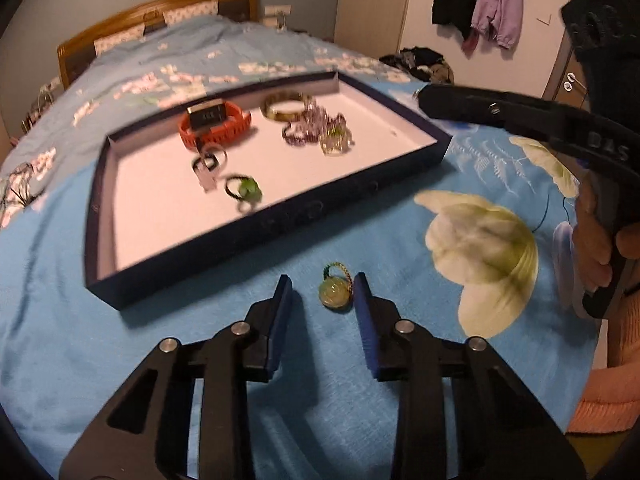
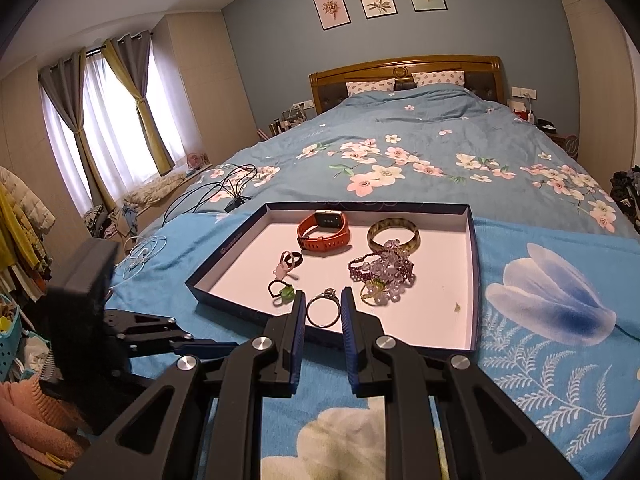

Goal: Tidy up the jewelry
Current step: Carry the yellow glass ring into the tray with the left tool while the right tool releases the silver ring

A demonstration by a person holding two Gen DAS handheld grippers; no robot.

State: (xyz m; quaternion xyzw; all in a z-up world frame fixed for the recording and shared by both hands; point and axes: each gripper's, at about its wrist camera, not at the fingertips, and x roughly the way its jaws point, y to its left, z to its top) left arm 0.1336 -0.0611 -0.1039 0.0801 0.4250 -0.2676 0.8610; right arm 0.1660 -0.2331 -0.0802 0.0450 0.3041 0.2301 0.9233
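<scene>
A dark blue tray [image 1: 208, 276] [image 2: 475, 264] with a white floor lies on the blue bedspread. It holds an orange watch [image 1: 218, 128] [image 2: 324, 234], a bangle [image 1: 282, 106] [image 2: 394, 234], purple bead bracelets [image 1: 316, 128] [image 2: 384, 266] and small rings [image 2: 290, 260]. My left gripper [image 1: 323, 286] is open on the bedspread, with a green bead pendant [image 1: 335, 290] between its fingers, near the right one. My right gripper [image 2: 323, 306] is shut on a silver ring with a stone [image 2: 323, 310], held over the tray's near edge.
Black cables [image 2: 216, 192] and white earphones [image 2: 142, 254] lie on the bed left of the tray. The headboard [image 2: 404, 70] is at the far end. Clothes hang on the wall [image 1: 480, 0]. The right gripper's body [image 1: 520, 116] reaches over the tray's right corner.
</scene>
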